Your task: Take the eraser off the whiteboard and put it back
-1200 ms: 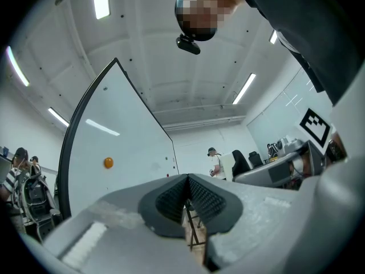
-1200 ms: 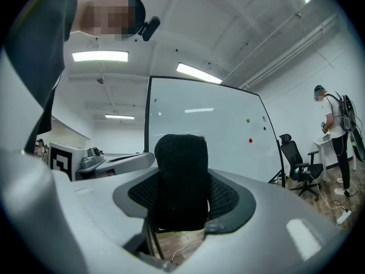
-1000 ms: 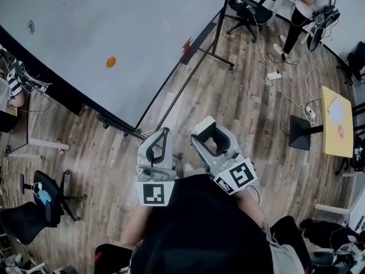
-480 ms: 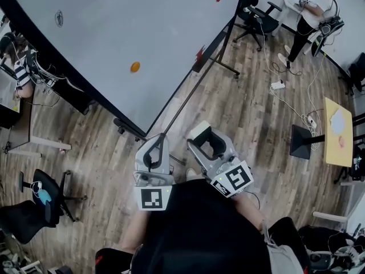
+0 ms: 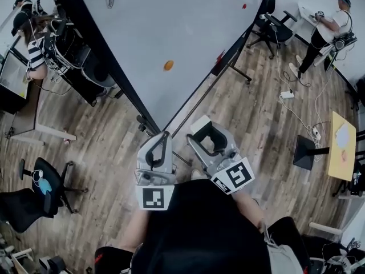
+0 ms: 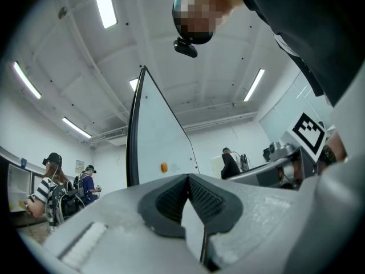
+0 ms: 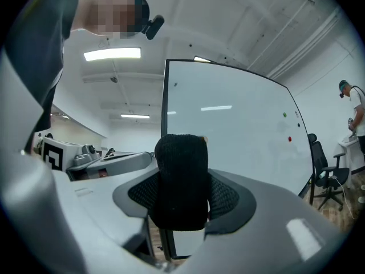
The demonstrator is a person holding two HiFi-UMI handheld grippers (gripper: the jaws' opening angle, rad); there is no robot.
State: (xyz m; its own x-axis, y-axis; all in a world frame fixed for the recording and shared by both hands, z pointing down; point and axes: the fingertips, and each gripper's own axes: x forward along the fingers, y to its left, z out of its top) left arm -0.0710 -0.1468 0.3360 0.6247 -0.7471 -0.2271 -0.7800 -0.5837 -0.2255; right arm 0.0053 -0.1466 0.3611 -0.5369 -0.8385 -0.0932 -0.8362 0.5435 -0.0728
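Eraser (image 7: 181, 164): clamped upright between the pads of the right claw (image 7: 182, 197).
Left claw (image 6: 187, 181): clenched, tips together.
Whiteboard (image 7: 239, 124): ahead, apart from Eraser.

The room is bright and evenly lit by white ceiling strip lights (image 6: 105, 4) high above the left gripper (image 6: 187, 178). Beyond the right gripper (image 7: 182, 187), the whiteboard (image 7: 239, 130) carries pale streaks of their glare. The black eraser (image 7: 181, 158) between that gripper's pads sits so near the lens that it reads as a dark, soft mass. Both gripper views bow hard at the rims and fade to black corners. In the head view, shadows on the wood floor (image 5: 102, 147) are faint.
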